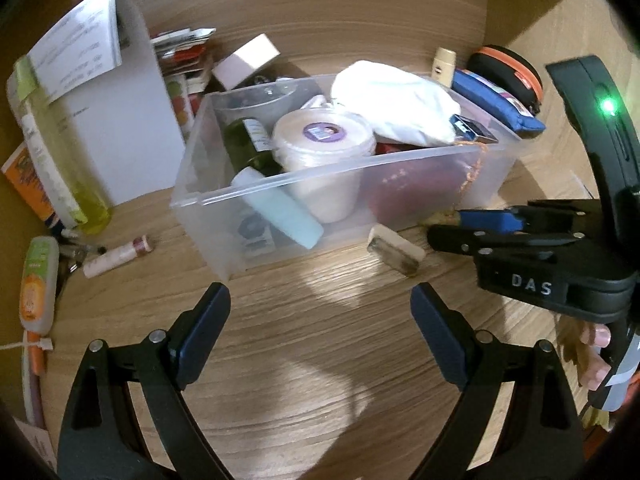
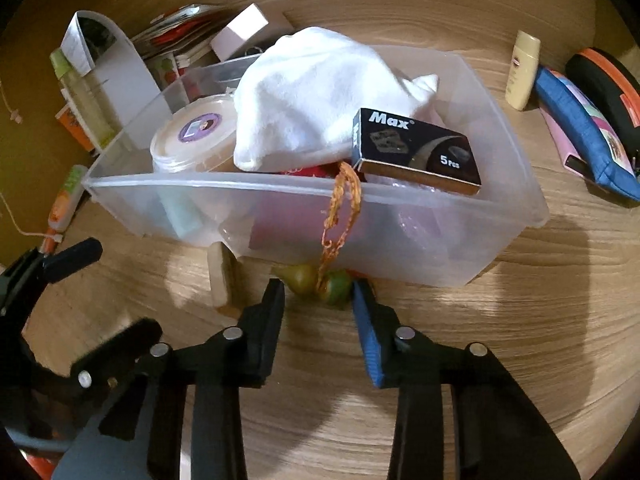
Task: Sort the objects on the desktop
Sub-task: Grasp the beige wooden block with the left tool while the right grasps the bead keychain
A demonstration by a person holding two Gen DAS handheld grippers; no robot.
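Between the parted right tongs point(image 2: 318, 300) lies a green trinket point(image 2: 336, 286), unclamped.

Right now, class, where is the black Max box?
In the right wrist view, the black Max box lies atop the clear plastic bin, right of the white cloth.

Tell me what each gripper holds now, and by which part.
The left gripper is open and holds nothing. The right gripper has its fingers on either side of a small green trinket by the bin; whether they grip it cannot be told.
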